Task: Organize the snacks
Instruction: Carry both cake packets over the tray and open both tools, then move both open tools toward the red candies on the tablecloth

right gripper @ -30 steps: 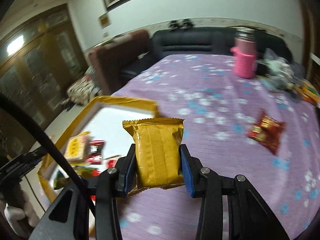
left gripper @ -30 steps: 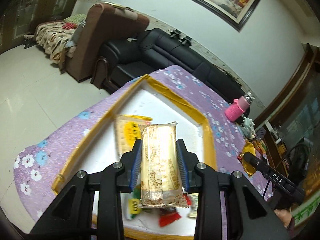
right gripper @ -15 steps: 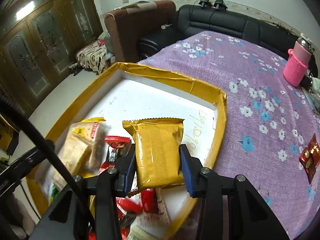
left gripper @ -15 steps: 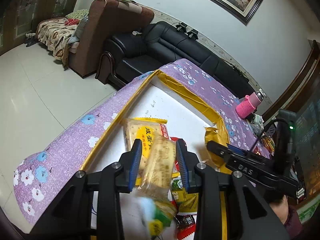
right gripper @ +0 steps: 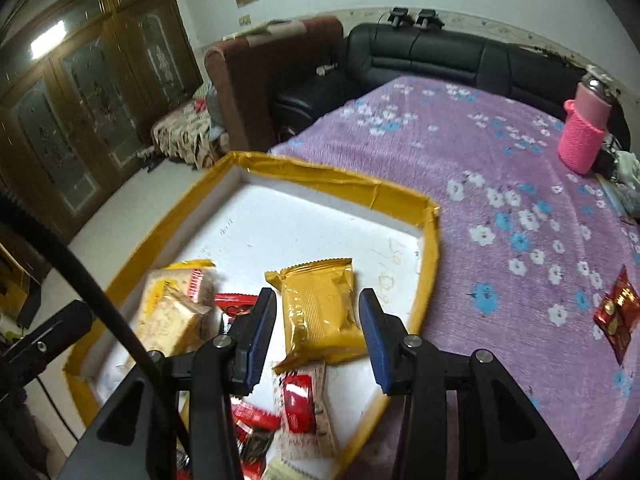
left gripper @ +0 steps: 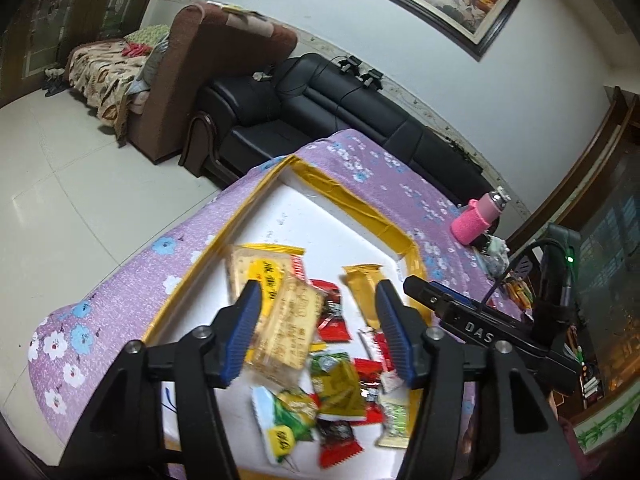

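A white foam tray (left gripper: pixel 360 204) with a yellow taped rim lies on the purple flowered tablecloth (right gripper: pixel 460 152). My left gripper (left gripper: pixel 318 292) hovers over it, its jaws opening. A pale cracker packet (left gripper: pixel 290 328) is blurred between them, close to the left pad and free of the right one. It also shows as a pale cracker packet (right gripper: pixel 172 312) in the right wrist view. My right gripper (right gripper: pixel 317 294) stands over the tray with a gold packet (right gripper: pixel 320 312) tilted between its fingers, slim gaps at both pads. One of its fingers (left gripper: pixel 460 320) shows at the right.
A yellow cracker packet (left gripper: pixel 260 264) and a heap of small wrapped sweets (left gripper: pixel 340 392) lie in the tray's near end. A red packet (right gripper: pixel 618 312) lies on the cloth to the right. A pink bottle (right gripper: pixel 582 136) stands at the far edge, with sofas behind.
The left jaws have spread and let go of the cracker packet over the tray. The right gripper carried the gold packet from above the cloth to above the tray, where it now sits lower and tilted.
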Action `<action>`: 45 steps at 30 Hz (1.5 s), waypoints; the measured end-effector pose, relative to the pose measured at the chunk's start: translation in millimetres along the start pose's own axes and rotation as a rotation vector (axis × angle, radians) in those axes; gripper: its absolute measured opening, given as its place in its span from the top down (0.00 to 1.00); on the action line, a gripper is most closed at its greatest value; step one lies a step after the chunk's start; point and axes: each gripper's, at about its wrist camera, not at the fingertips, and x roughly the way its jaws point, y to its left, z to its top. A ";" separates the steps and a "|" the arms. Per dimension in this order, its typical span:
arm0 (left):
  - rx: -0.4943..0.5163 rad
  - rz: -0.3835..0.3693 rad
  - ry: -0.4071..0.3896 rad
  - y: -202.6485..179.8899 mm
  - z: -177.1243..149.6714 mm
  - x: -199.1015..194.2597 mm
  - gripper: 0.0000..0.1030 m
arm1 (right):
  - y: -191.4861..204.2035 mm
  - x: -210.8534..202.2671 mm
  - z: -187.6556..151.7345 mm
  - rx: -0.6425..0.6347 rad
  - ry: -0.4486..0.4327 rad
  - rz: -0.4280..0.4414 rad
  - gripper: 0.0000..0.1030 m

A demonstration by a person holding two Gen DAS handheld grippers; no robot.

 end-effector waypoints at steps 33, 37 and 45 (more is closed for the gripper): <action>0.509 0.217 -0.070 -176.4 -84.7 -37.8 0.14 | -124.9 -152.6 -105.1 0.173 -0.259 -0.142 0.46; 0.522 0.219 -0.048 -180.6 -88.4 -30.6 0.14 | -137.1 -153.4 -108.2 0.191 -0.257 -0.148 0.45; 0.516 0.199 0.000 -178.4 -91.7 -15.7 0.14 | -164.9 -146.1 -109.1 0.225 -0.236 -0.182 0.44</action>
